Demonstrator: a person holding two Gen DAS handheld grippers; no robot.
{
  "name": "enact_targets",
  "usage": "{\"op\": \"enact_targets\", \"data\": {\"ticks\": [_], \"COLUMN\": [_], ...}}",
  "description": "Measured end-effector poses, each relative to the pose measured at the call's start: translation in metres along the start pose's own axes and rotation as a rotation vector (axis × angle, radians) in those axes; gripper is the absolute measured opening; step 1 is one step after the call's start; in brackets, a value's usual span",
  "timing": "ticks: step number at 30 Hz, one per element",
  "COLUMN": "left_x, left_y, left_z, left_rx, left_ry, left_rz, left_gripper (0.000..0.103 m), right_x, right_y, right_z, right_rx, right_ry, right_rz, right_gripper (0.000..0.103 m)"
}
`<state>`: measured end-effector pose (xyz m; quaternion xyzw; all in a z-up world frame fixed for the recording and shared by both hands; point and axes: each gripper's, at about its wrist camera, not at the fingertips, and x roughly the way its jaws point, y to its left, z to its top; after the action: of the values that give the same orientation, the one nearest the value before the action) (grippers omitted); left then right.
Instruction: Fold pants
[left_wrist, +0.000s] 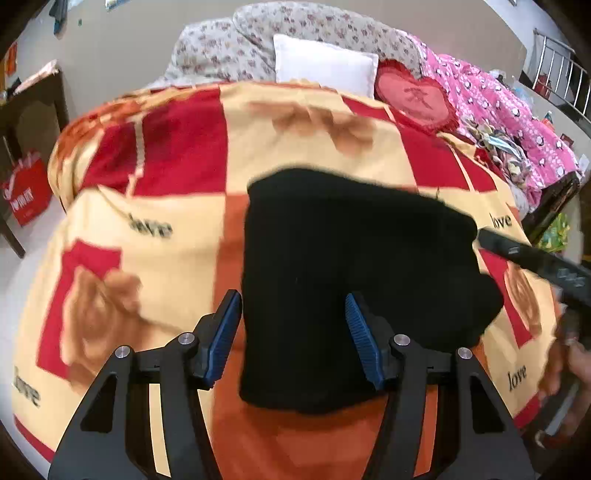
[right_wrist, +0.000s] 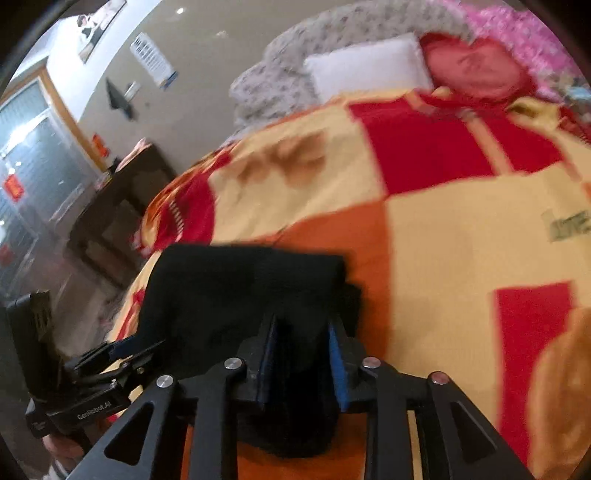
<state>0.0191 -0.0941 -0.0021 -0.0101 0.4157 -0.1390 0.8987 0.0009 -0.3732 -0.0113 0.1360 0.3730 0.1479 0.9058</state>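
The black pants (left_wrist: 354, 280) lie folded in a compact stack on the red, cream and orange blanket (left_wrist: 177, 236). My left gripper (left_wrist: 291, 306) is open above the near left part of the stack, its jaws wide apart and empty. My right gripper (right_wrist: 301, 332) holds a bunch of the pants (right_wrist: 236, 295) between its blue pads (right_wrist: 338, 354). Its jaws are narrowed on the cloth at the stack's right edge. The right gripper also shows in the left wrist view (left_wrist: 532, 258).
The blanket (right_wrist: 461, 229) covers a bed. At the far end lie a white pillow (left_wrist: 325, 66), a red heart cushion (left_wrist: 413, 96), a floral quilt (left_wrist: 229, 48) and pink bedding (left_wrist: 509, 110). A dark wooden table (right_wrist: 118, 206) stands left of the bed.
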Motion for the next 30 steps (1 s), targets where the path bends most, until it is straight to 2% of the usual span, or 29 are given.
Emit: {"op": "enact_targets", "data": {"ticks": [2, 5, 8, 11, 14, 18, 21, 25, 30], "left_x": [0.000, 0.011, 0.028, 0.044, 0.047, 0.043, 0.039, 0.036, 0.035], "left_y": [0.001, 0.002, 0.002, 0.004, 0.005, 0.003, 0.003, 0.001, -0.001], "left_z": [0.010, 0.025, 0.034, 0.039, 0.040, 0.038, 0.036, 0.031, 0.027], "left_rx": [-0.005, -0.019, -0.021, -0.032, -0.043, -0.033, -0.039, -0.040, -0.049], "left_ry": [-0.020, -0.019, 0.000, 0.032, 0.021, 0.015, 0.013, 0.011, 0.009], "left_rz": [0.015, 0.034, 0.055, 0.052, 0.056, 0.069, 0.070, 0.072, 0.063], "left_gripper": [0.058, 0.058, 0.058, 0.062, 0.065, 0.065, 0.065, 0.065, 0.065], "right_x": [-0.017, -0.010, 0.017, 0.056, 0.067, 0.057, 0.036, 0.011, 0.012], "right_y": [0.006, 0.028, 0.038, 0.033, 0.027, 0.029, 0.039, 0.060, 0.060], "right_z": [0.008, 0.011, 0.011, 0.010, 0.014, 0.018, 0.017, -0.001, -0.034], "right_rx": [-0.015, -0.101, -0.144, -0.144, -0.143, -0.142, -0.148, -0.247, -0.289], "right_ry": [-0.056, -0.037, 0.015, 0.093, 0.082, 0.100, 0.075, 0.077, 0.120], "right_rz": [0.054, 0.080, 0.056, -0.018, -0.025, -0.025, 0.007, -0.008, -0.042], "right_gripper": [0.026, 0.026, 0.026, 0.026, 0.026, 0.026, 0.026, 0.032, 0.033]}}
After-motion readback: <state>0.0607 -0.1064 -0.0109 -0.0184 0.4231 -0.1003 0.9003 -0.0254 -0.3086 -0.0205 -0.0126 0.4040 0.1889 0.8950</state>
